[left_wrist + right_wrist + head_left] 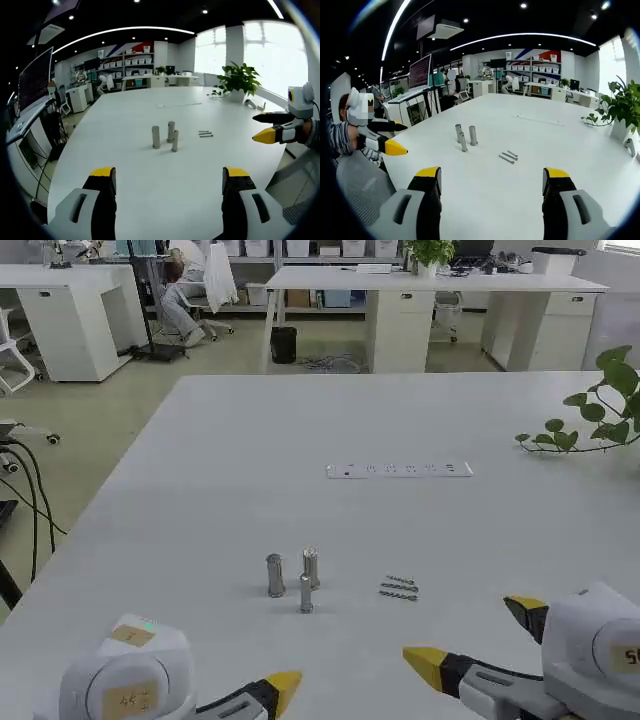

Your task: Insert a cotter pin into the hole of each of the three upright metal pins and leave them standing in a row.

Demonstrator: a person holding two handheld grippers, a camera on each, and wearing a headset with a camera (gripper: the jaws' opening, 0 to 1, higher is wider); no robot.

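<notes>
Three upright metal pins are standing in a tight triangular cluster near the middle of the white table, not touching one another as far as the head view is showing. Each one is presenting as a short grey cylinder with a dull metallic finish. Just to their right in the head view, three cotter pins are lying flat and parallel, thin and wire-like, close together and apart from the cylinders. Both grippers are hovering over the near edge of the table, well short of the parts. The left gripper is holding its jaws wide apart with nothing between them, and the cluster is appearing ahead of it, centred between its yellow fingertips. The right gripper is likewise spreading its jaws around empty space, with the cotter pins lying ahead and the cylinders beyond them to the left. Grey gripper bodies are ending in glossy yellow caps. A flat white power strip is lying farther back on the smooth matt tabletop.
</notes>
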